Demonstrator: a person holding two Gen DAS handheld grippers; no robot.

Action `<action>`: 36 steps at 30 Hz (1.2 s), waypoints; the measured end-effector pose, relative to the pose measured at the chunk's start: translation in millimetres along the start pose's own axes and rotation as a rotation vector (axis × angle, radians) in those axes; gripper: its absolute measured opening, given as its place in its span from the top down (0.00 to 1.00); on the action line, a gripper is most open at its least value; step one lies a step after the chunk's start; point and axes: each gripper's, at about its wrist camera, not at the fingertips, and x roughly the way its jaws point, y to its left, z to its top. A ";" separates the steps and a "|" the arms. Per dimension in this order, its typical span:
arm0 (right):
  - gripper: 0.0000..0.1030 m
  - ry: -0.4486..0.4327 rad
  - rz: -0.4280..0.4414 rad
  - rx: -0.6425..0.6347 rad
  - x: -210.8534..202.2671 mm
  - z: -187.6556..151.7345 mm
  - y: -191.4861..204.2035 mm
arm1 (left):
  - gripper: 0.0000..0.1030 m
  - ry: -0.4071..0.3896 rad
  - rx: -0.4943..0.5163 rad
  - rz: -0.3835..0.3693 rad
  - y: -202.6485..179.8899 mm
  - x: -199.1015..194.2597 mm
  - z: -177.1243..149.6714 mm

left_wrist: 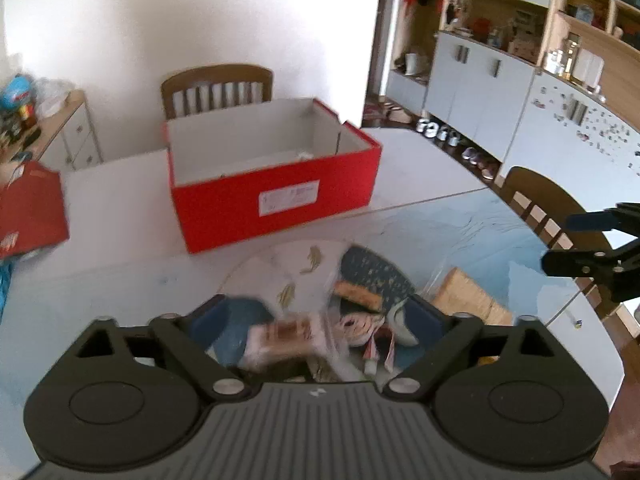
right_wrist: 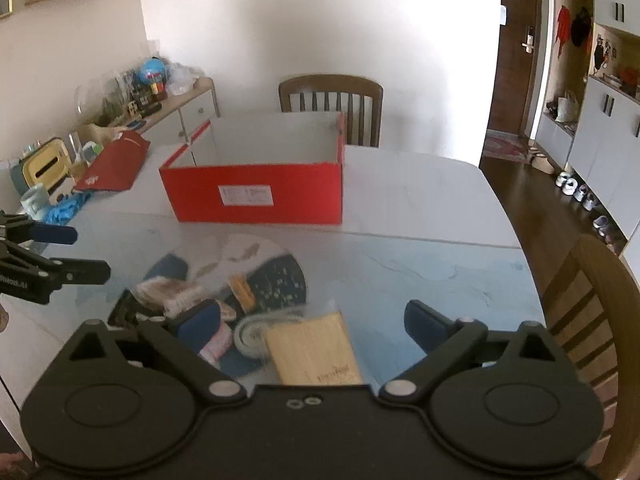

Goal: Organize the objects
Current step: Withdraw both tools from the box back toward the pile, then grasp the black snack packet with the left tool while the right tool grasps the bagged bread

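Both grippers tilt down over the counter (right_wrist: 420, 200). The left gripper (left_wrist: 320, 312) and the right gripper (right_wrist: 312, 320) hold their jaws wide apart above a blurred pile of small objects (right_wrist: 224, 292) at lower centre. The red box (left_wrist: 276, 184) stands open beyond. Only the right view shows the door (right_wrist: 520, 40).

Open red cardboard box (right_wrist: 256, 196) on pale table (right_wrist: 420, 208), brown wooden chair (right_wrist: 331, 98) behind. Nearer, round patterned plate (right_wrist: 276, 276) bearing blurred snack packets (right_wrist: 172, 294), tan wooden block (right_wrist: 316, 354) beside. Right gripper (right_wrist: 312, 324) wide open over the block; left gripper (right_wrist: 86, 252) at left edge, jaws apart.
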 end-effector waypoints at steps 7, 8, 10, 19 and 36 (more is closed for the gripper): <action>0.02 0.037 -0.036 -0.020 14.0 -26.4 -5.0 | 0.00 0.031 -0.088 0.045 5.7 13.4 -30.5; 0.02 0.046 -0.041 -0.023 17.5 -29.3 -6.1 | 0.00 0.039 -0.095 0.055 6.6 17.2 -33.9; 0.02 0.062 -0.043 -0.032 24.2 -34.4 -7.2 | 0.00 0.052 -0.103 0.074 7.8 24.3 -40.2; 0.02 0.133 -0.035 -0.078 54.3 -49.9 -5.3 | 0.00 0.118 -0.065 0.169 18.4 62.1 -60.2; 0.02 0.226 -0.023 -0.139 102.3 -53.1 -1.3 | 0.00 0.216 -0.098 0.143 34.6 106.9 -65.7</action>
